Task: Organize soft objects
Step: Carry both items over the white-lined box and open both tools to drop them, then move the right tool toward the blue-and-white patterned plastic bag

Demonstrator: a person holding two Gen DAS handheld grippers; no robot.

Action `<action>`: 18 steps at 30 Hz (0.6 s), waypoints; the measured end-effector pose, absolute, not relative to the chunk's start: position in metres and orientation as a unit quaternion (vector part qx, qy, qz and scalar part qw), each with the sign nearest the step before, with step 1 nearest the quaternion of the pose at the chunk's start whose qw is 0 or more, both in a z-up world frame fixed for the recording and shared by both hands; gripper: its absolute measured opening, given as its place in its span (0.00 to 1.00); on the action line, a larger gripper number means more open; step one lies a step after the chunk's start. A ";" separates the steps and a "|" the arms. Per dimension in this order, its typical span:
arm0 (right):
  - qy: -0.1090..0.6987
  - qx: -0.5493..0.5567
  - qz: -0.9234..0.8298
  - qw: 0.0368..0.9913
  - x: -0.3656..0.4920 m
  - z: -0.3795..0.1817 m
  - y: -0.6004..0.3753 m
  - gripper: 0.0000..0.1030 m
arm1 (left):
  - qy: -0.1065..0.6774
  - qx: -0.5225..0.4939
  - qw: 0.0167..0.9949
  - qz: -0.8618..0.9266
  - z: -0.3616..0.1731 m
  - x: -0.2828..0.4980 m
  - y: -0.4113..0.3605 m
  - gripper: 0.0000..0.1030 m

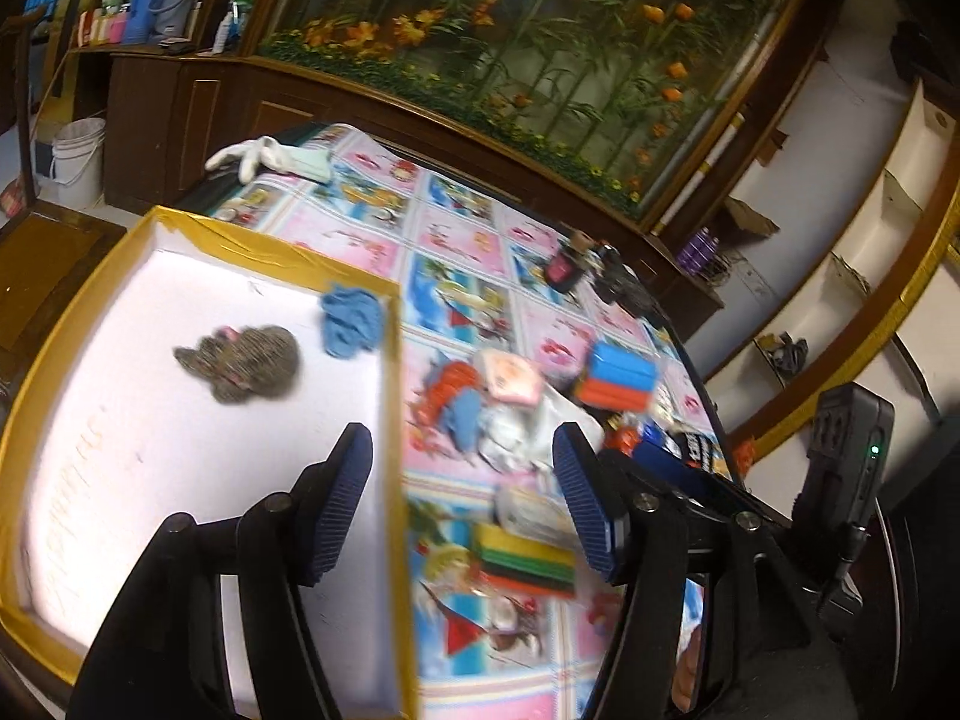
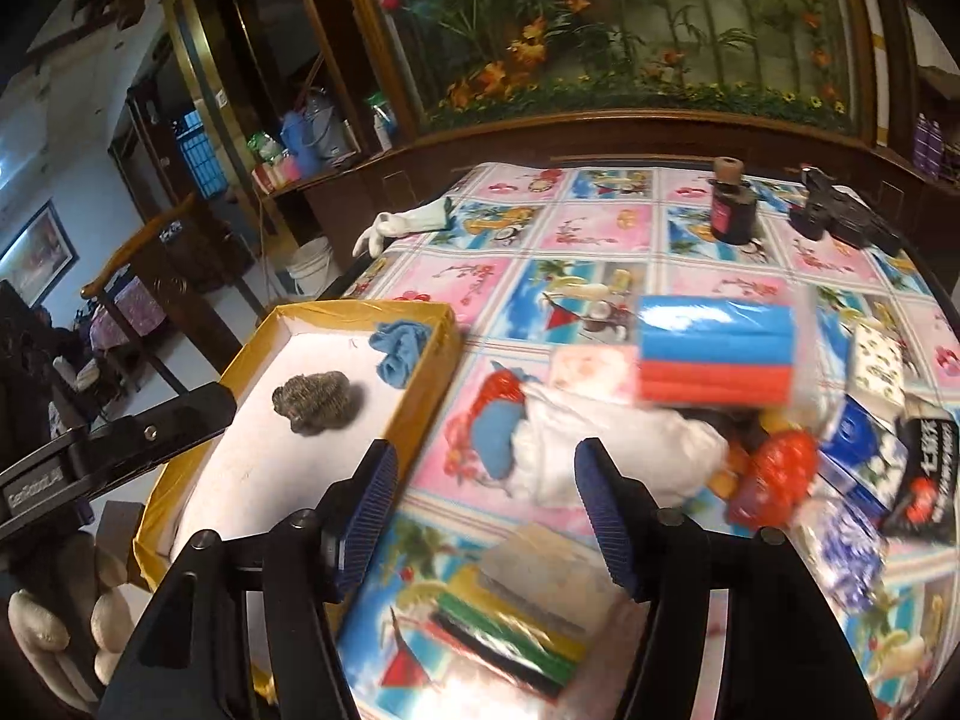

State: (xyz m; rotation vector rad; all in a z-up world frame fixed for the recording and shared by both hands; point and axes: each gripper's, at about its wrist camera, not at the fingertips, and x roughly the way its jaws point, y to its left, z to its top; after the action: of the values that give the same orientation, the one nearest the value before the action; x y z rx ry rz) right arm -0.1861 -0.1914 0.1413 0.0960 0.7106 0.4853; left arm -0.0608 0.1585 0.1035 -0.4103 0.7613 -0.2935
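Note:
A gold-rimmed white box (image 1: 240, 234) sits at the table's left with a grey steel-wool scrubber (image 1: 246, 363) and a blue cloth (image 1: 351, 321) inside. My left gripper (image 1: 462, 462) is open and holds nothing; it hangs over the box's right wall. My right gripper (image 2: 486, 468) is open too, above a striped sponge stack (image 2: 516, 630), holding nothing. Beyond it lie a white cloth (image 2: 600, 450), a red mesh bag with a blue sponge (image 2: 492, 426) and a blue-and-orange sponge pack (image 2: 714, 354). The box (image 2: 336, 309) shows left of it.
A white glove (image 2: 402, 222) hangs off the table's far left edge. A dark bottle (image 2: 729, 204) and a black device (image 2: 840, 219) stand at the back. Packets crowd the right side (image 2: 864, 456). A gloved hand (image 2: 60, 618) and the left gripper's arm (image 2: 150, 432) sit at left.

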 end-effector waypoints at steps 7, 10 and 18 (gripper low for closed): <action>0.344 0.068 0.222 0.910 -0.220 0.134 -0.237 0.63 | 0.372 -0.175 0.897 -0.159 0.109 -0.091 0.123 0.60; 0.346 0.077 0.216 0.910 -0.233 0.132 -0.254 0.63 | 0.376 -0.174 0.896 -0.160 0.109 -0.100 0.116 0.60; 0.352 0.089 0.208 0.908 -0.256 0.129 -0.281 0.64 | 0.382 -0.180 0.893 -0.154 0.100 -0.110 0.112 0.60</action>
State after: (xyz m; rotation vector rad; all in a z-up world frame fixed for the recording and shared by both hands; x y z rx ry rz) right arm -0.2556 -0.2812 0.1286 0.1832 0.7253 0.4291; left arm -0.1098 0.1117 0.1004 -0.3727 0.7927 -0.3200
